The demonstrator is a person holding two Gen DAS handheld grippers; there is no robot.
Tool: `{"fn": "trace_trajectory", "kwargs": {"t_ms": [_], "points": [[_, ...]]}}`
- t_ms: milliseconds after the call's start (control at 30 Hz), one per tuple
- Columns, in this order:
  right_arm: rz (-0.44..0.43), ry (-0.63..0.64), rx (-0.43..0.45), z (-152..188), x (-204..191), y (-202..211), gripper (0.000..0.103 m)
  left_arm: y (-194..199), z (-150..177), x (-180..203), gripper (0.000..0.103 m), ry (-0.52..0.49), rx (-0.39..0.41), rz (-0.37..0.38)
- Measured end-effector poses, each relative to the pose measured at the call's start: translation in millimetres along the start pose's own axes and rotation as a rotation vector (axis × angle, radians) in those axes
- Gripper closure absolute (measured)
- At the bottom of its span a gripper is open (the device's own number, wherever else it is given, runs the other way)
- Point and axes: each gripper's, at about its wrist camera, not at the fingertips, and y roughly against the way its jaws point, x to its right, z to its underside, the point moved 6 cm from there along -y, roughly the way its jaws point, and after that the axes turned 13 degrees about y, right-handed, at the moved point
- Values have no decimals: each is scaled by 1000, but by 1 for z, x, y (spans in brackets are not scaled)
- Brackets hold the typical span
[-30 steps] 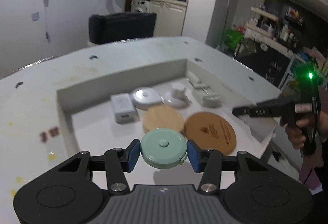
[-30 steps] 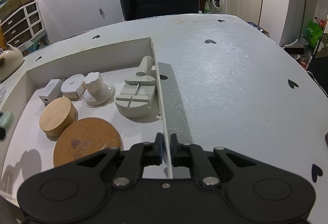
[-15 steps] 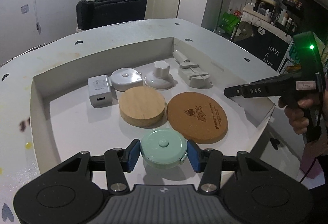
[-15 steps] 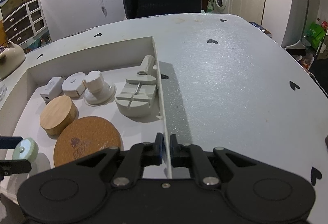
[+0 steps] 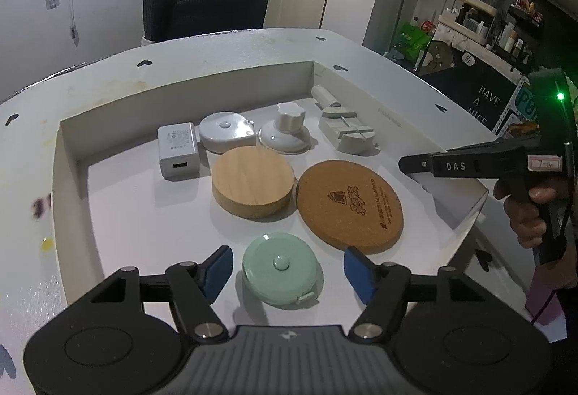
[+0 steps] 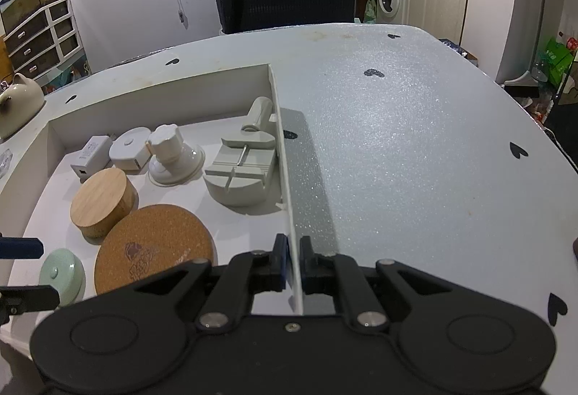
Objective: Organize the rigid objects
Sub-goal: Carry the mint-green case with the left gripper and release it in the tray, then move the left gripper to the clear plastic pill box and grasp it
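Mint-green plastic marks the round, button-centred tape measure [image 5: 280, 273], which lies flat on the floor of the shallow white cardboard tray [image 5: 180, 89] near its front edge, between the blue-padded fingers of the left gripper [image 5: 287, 270]; the jaws stand spread wide, with a clear gap on each side of the case, so nothing is gripped. The right gripper [image 6: 295, 263] is pinched closed on the thin right-hand wall of the tray, apparently steadying it. Six other items rest in the tray: a brown printed cork disc coaster [image 5: 349, 206] just beside the tape measure; a thick, smooth pale-wood puck [image 5: 253, 181] touching or nearly touching the coaster; and, along the back, a boxy white USB charger [image 5: 177, 148], a rounded white plastic tape-measure case [image 5: 225, 132], a glossy white suction cup with a scalloped knob [image 5: 287, 132] and a grey slotted plastic block with a cylindrical handle [image 5: 345, 131]. All are hard-surfaced and mostly low and flat. The speckled, glittery white tabletop with black heart marks [image 6: 415, 160] shows no loose object in either view. As a judgement, the placement of the green tape measure is complete and the sorting appears nearly or wholly finished; whether further items wait outside the views cannot be told.
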Motion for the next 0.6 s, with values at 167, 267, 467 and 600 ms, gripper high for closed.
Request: {"fn": "trace_trajectory", "kwargs": {"t_ms": [167,267,467,600], "points": [[1,-4,4,1,1,1,96,8,-1,0,24,10,14,5],[0,-4,3,1,1,1,96,15,-2,2,19,5,29,10],[2,-2,4,1,1,1,96,34,-4,8,9,-8,63,34],[1,-2,4,1,1,1,96,51,-8,10,1,-21,99,44]]}}
